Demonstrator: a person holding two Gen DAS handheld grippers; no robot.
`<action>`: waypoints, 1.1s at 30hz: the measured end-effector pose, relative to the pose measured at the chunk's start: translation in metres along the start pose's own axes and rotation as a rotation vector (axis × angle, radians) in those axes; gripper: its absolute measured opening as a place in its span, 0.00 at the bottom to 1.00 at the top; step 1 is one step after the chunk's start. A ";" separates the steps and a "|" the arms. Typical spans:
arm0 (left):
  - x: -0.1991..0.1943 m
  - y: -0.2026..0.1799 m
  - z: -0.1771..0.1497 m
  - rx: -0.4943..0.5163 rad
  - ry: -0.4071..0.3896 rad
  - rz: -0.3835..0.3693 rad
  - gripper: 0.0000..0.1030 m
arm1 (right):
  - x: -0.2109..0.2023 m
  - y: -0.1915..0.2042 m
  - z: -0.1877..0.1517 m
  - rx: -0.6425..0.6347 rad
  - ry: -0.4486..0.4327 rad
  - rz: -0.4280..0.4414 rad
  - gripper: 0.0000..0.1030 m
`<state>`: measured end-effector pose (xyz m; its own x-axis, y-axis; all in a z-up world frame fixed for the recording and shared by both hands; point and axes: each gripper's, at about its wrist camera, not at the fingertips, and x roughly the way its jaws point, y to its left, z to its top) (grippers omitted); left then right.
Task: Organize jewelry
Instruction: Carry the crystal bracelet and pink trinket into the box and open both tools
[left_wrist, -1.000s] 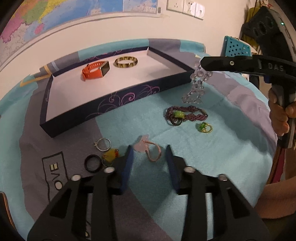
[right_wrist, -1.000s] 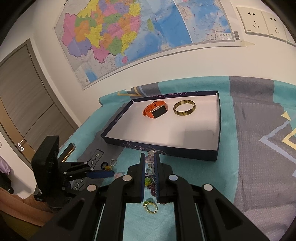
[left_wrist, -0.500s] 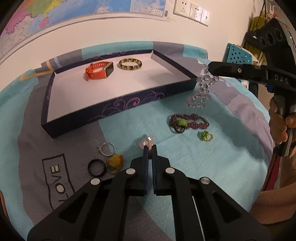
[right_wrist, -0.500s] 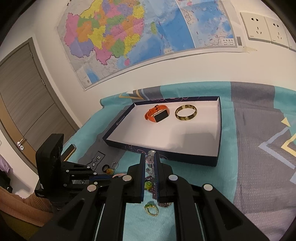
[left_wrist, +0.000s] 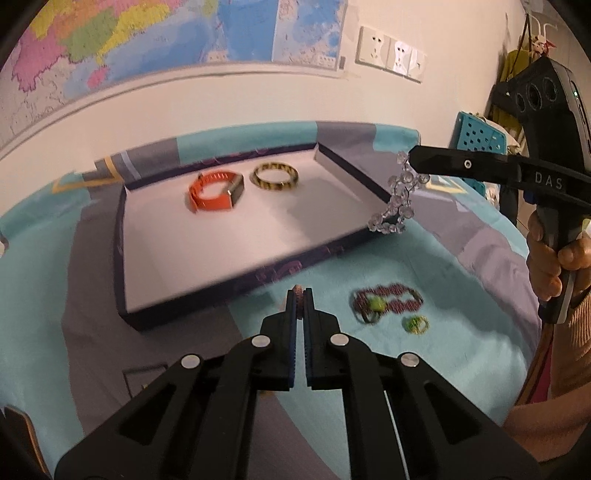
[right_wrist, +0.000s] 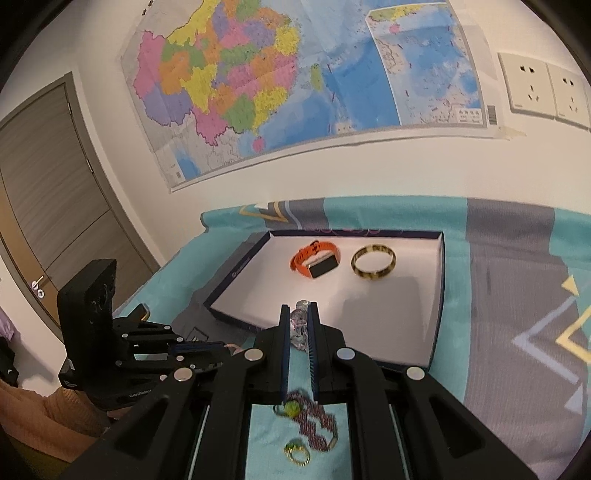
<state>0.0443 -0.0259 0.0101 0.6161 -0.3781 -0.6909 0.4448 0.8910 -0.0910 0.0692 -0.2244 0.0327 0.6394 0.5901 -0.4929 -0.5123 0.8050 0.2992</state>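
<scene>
Clear bead bracelet (left_wrist: 398, 197) hangs clamped in right claw (right_wrist: 298, 325), over tray's (right_wrist: 437, 295) near right corner. Left claw (left_wrist: 300, 301) clamped on small pinkish piece (left_wrist: 298, 295), near tray's front wall. Watch (left_wrist: 216, 192), bangle (left_wrist: 275, 177) inside tray.

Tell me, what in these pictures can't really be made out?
- Left gripper: the small pinkish piece it pinches is nearly all hidden by its fingers, left wrist view.
- Beaded bracelet and green ring: smeared by motion blur, left wrist view.
- Crystal bracelet: partly hidden inside the right gripper, right wrist view.
- Tray: near wall hidden behind the gripper, right wrist view.
</scene>
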 end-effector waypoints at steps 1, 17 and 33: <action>0.000 0.002 0.003 0.002 -0.006 0.005 0.04 | 0.002 -0.001 0.004 -0.002 -0.003 -0.002 0.07; 0.019 0.030 0.040 -0.001 -0.027 0.043 0.04 | 0.041 -0.021 0.029 0.029 0.016 -0.023 0.07; 0.059 0.047 0.058 -0.021 0.021 0.069 0.04 | 0.080 -0.036 0.044 0.070 0.048 -0.009 0.07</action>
<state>0.1390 -0.0212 0.0061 0.6306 -0.3107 -0.7112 0.3884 0.9197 -0.0573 0.1637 -0.2032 0.0185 0.6144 0.5808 -0.5340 -0.4645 0.8134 0.3502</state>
